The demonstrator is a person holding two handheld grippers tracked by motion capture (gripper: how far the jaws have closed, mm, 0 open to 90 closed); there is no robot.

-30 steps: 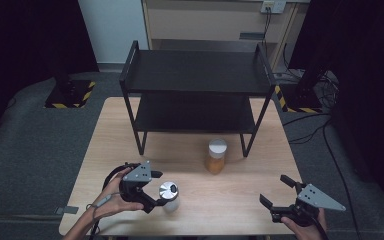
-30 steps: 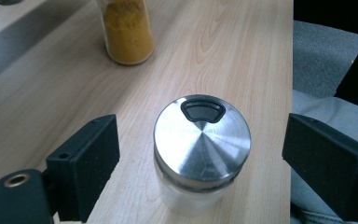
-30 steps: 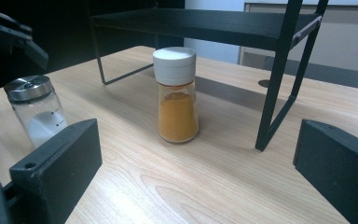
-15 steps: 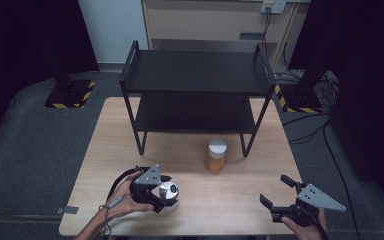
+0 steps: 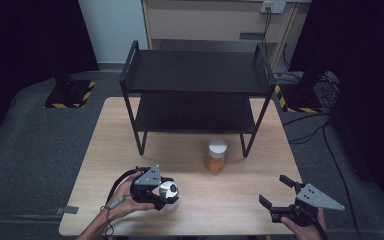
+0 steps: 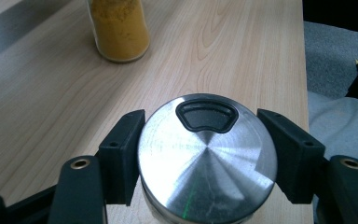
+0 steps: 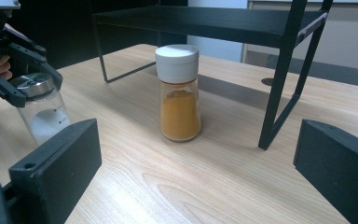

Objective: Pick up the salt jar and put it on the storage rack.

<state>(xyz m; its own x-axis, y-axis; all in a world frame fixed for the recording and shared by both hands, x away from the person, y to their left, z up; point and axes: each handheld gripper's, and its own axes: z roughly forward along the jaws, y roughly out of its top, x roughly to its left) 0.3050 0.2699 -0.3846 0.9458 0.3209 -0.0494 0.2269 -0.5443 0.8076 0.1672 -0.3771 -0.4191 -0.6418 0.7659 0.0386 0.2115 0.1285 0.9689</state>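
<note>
- Near the table's point(image 5: 240, 200) near-left edge, a silver-lidded glass jar point(image 6: 207, 158) holding white powder is clasped at the lid by the left gripper point(image 5: 160, 190), one jaw pressed to each side.
- At the near-right corner, the right gripper point(image 5: 279, 196) is held with jaws spread wide and nothing between them.
- Further in, a white-capped jar of orange powder point(image 7: 179, 92) is seen upright, just beside the front right leg of a black two-tier rack point(image 5: 195, 80).

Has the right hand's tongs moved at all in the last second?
No. In the high view the right tongs sit at the same spot near the wooden table's front right corner, jaws open.
</note>
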